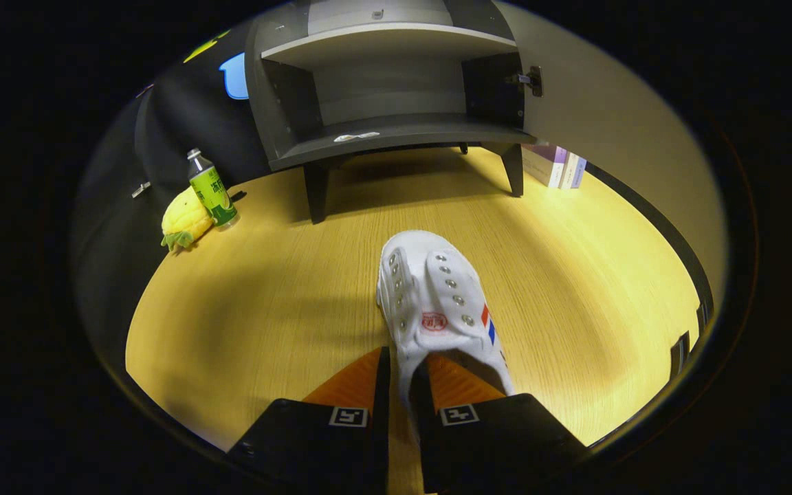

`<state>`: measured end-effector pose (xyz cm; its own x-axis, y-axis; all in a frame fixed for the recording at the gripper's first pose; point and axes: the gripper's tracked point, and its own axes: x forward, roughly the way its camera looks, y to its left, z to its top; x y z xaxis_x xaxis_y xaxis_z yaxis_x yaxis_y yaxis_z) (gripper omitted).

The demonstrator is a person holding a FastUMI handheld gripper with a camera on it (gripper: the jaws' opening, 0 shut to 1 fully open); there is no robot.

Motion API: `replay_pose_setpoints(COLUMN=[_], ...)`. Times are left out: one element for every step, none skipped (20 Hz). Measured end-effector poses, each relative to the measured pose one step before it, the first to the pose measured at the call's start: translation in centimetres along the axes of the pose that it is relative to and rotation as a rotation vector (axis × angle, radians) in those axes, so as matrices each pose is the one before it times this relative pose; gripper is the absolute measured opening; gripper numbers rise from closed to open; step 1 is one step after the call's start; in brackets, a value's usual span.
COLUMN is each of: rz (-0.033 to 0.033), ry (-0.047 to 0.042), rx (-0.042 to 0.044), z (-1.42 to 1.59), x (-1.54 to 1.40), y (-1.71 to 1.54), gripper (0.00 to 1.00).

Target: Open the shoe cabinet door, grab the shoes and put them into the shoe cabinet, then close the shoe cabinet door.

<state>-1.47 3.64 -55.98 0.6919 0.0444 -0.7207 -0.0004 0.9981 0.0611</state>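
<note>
Fingers [351, 381] clamped on shoe's [437, 302] collar edge

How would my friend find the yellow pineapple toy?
Start at the open grey shoe cabinet at the back of the wooden table. To its left stands a green bottle; the plush pineapple leans against it, soft and yellow with green leaves.

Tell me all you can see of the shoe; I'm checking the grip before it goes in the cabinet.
The shoe is a white canvas-looking sneaker with metal eyelets, no laces visible, a red stamp on the tongue and red-blue stripes on its side. It points toward the open cabinet, over the wooden floor. The gripper is shut on one side wall of its collar, one finger inside, one outside.
</note>
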Motion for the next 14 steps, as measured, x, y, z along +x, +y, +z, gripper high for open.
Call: replay_pose_setpoints(rz=[0.00328,0.00069,-0.00601,-0.00065,0.00271,0.00146,-0.00183,0.00035,0.00295,0.00399,0.01296,-0.01218,0.00127,-0.00056], ry=[-0.02007,-0.01809,-0.01601,-0.01617,-0.01295,-0.01121,-0.01004,-0.00676,-0.00518,-0.01055,-0.00004,0.00593,0.00138,0.00495], rx=[0.00089,0.00058,-0.00011,0.00262,0.00729,0.00793,0.00128,-0.002,-0.00494,-0.00561,-0.0001,-0.00814,-0.00765,-0.00433], z=[0.428,0.348,0.176,0.242,0.24,0.181,0.078,0.158,0.188,0.264,0.121,-0.34,0.098,-0.109], x=[0.472,0.437,0.388,0.303,0.054,0.063,0.117,0.147,0.436,0.419,-0.597,1.515,-0.627,0.204], y=[0.056,0.055,-0.084,-0.098,0.107,-0.005,0.01,-0.037,-0.124,-0.06,0.439,-0.124,-0.035,0.023], gripper=[0.23,0.23,0.23,0.21,0.19,0.19,0.19,0.19,0.19,0.19,0.19,0.07,0.07,0.07])
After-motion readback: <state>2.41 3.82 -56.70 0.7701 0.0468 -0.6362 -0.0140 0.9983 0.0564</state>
